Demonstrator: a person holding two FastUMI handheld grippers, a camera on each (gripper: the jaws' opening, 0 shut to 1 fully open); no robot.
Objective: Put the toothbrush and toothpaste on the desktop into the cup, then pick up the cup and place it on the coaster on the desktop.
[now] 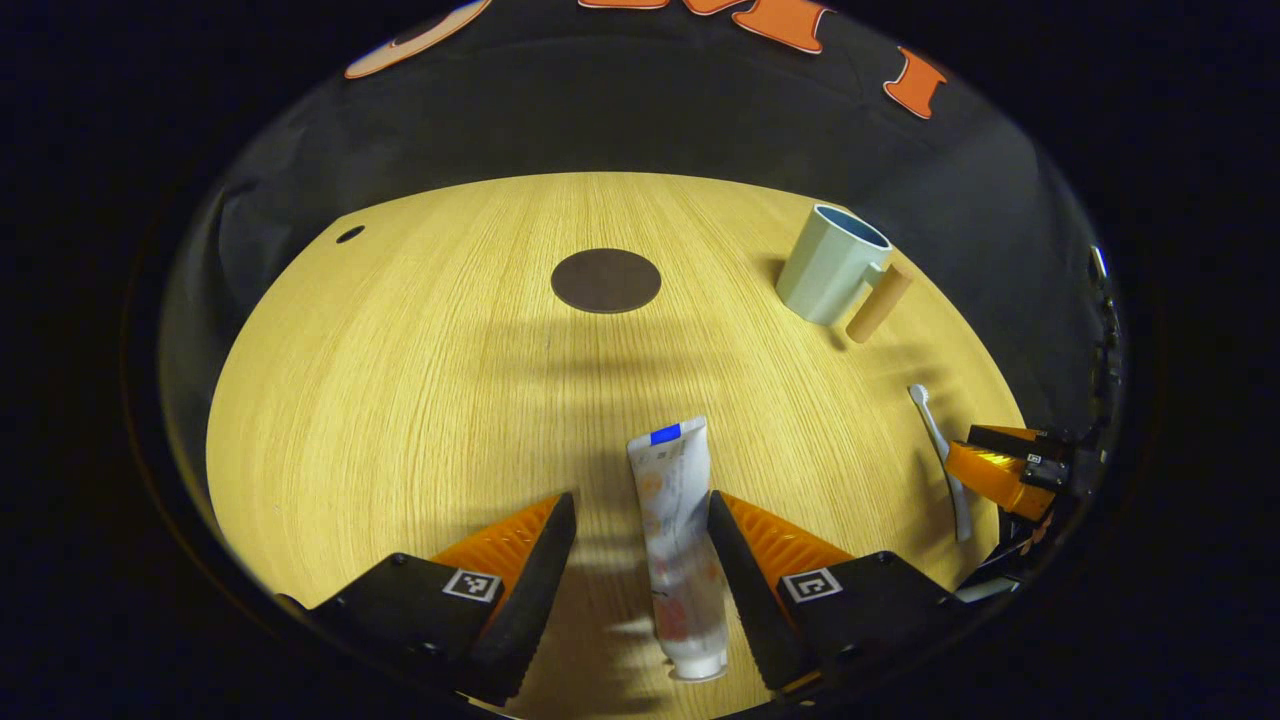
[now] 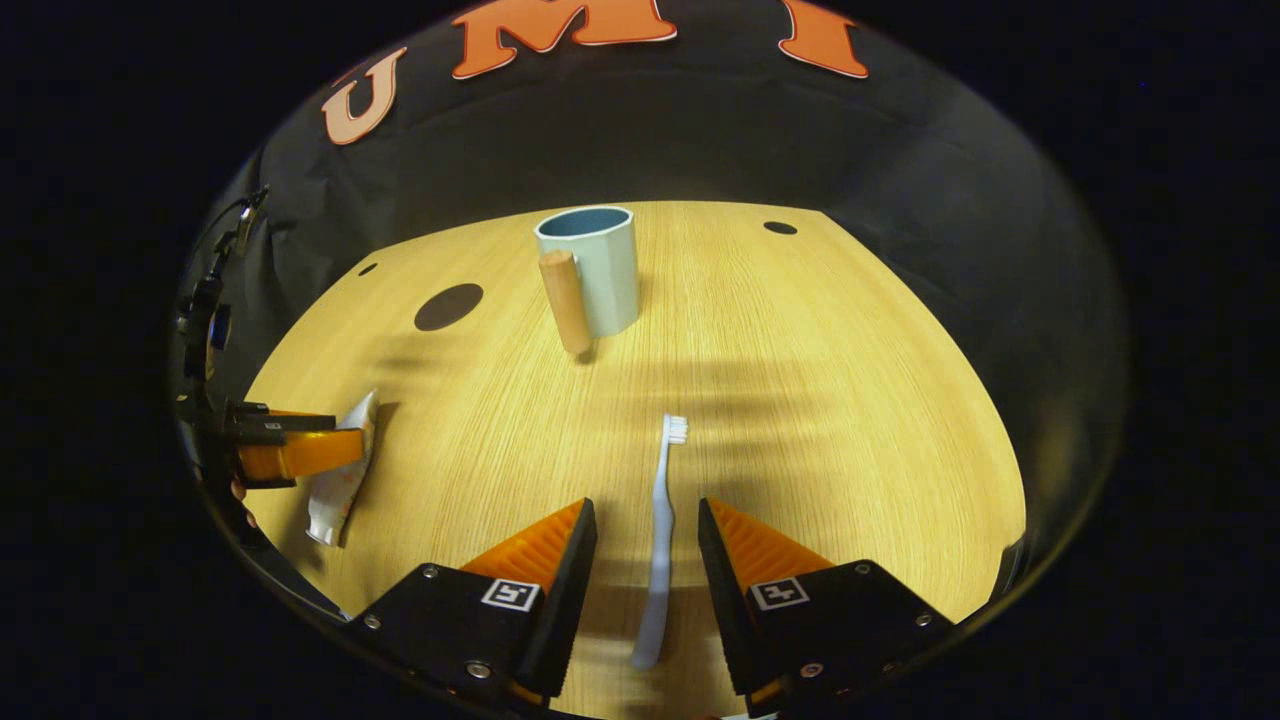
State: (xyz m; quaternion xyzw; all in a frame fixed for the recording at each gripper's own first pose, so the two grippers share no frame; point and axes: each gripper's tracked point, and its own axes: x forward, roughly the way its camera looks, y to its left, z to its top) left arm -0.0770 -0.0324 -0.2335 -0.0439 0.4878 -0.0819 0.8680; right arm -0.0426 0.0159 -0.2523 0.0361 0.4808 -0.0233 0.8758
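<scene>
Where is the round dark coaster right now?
The round dark brown coaster lies flat on the light wooden desktop toward its far edge in the left gripper view, apart to the left of the pale green cup with a wooden handle.

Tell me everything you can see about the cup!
The cup is pale blue-green outside, darker blue inside, and looks like smooth plastic or ceramic. A round handle that looks wooden sticks out of its side. It stands upright and looks empty on the wooden desk, beyond the toothbrush and apart from the dark round coaster. Nothing touches it except the desk.
</scene>
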